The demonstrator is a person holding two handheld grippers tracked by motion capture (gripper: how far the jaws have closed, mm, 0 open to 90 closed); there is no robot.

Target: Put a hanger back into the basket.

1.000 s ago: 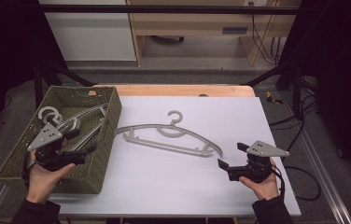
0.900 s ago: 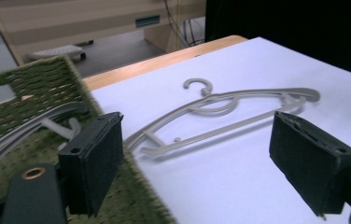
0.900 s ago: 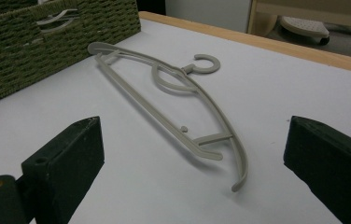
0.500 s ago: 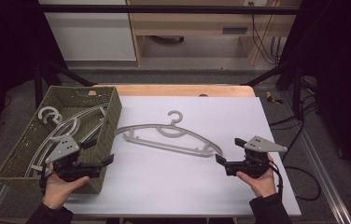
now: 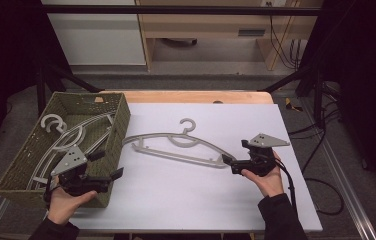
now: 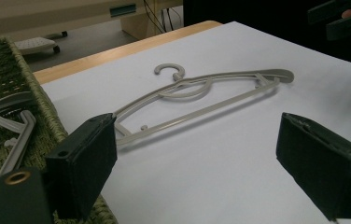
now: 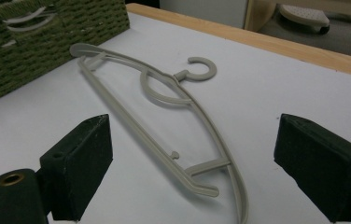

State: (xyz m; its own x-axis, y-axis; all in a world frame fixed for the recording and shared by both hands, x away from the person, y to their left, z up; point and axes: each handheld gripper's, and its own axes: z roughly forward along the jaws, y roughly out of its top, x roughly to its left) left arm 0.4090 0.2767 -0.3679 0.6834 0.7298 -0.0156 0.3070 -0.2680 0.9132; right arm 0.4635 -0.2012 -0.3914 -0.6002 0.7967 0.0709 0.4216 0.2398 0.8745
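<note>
On the white-topped bench (image 5: pixel 176 200), a woven green basket (image 5: pixel 121 107) half hides more hangers. The grey plastic hanger (image 5: pixel 176 145) lies flat beside it, long axis left-right, hook pointing away. Right gripper (image 5: pixel 227 163) nears its end, fingers wide; left gripper (image 5: pixel 110 165) likewise wide.

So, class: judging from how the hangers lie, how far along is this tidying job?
Done: several hangers already lie in the woven basket. In hand: nothing is gripped; one hanger lies flat on the white table, its right end at the open right tool. The left tool, also open, hovers by the basket's near corner. Left: grasping that hanger and moving it.
</note>
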